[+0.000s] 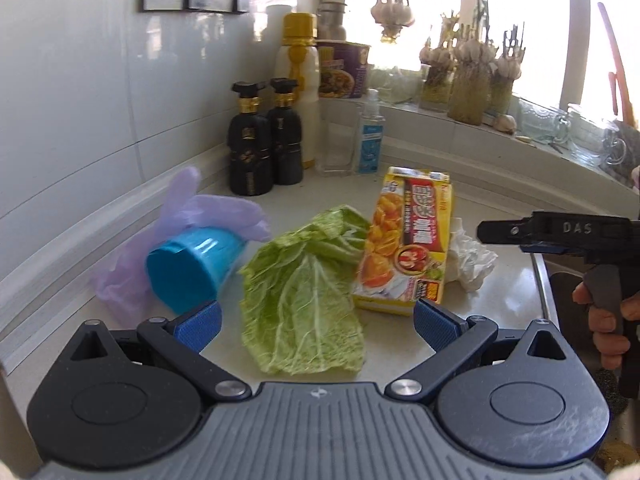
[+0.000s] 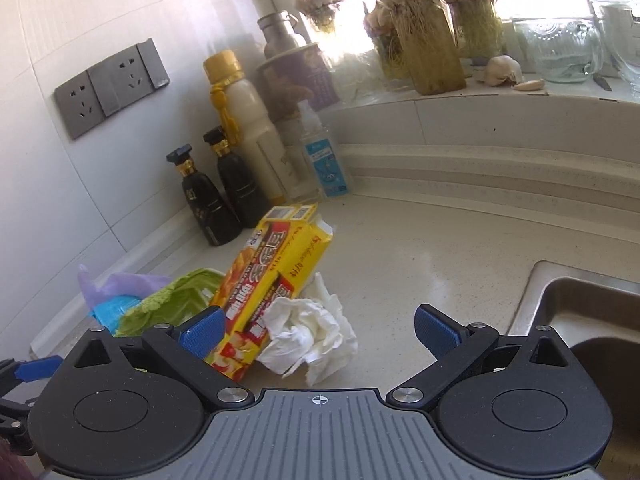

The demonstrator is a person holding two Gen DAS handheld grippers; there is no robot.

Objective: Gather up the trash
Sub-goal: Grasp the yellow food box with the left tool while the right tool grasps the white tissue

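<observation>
On the counter lie a green cabbage leaf (image 1: 304, 292), a yellow food box (image 1: 404, 240), a crumpled white tissue (image 1: 472, 260) and a small blue bin (image 1: 192, 268) tipped on its side with a purple bag (image 1: 208, 208) in it. My left gripper (image 1: 318, 326) is open and empty, just short of the leaf. My right gripper (image 2: 320, 330) is open and empty, with the tissue (image 2: 312, 332) between its fingers and the box (image 2: 264, 280) at its left finger. The leaf (image 2: 168, 304) and bin (image 2: 112, 308) show behind. The right gripper's body also shows in the left wrist view (image 1: 560, 232).
Two black bottles (image 1: 264, 140), a white and yellow bottle (image 1: 300, 80), a glass (image 1: 336, 140) and a spray bottle (image 1: 370, 136) stand at the back wall. Garlic jars (image 2: 432, 40) and glassware (image 2: 560, 48) line the sill. A sink (image 2: 580, 320) lies right.
</observation>
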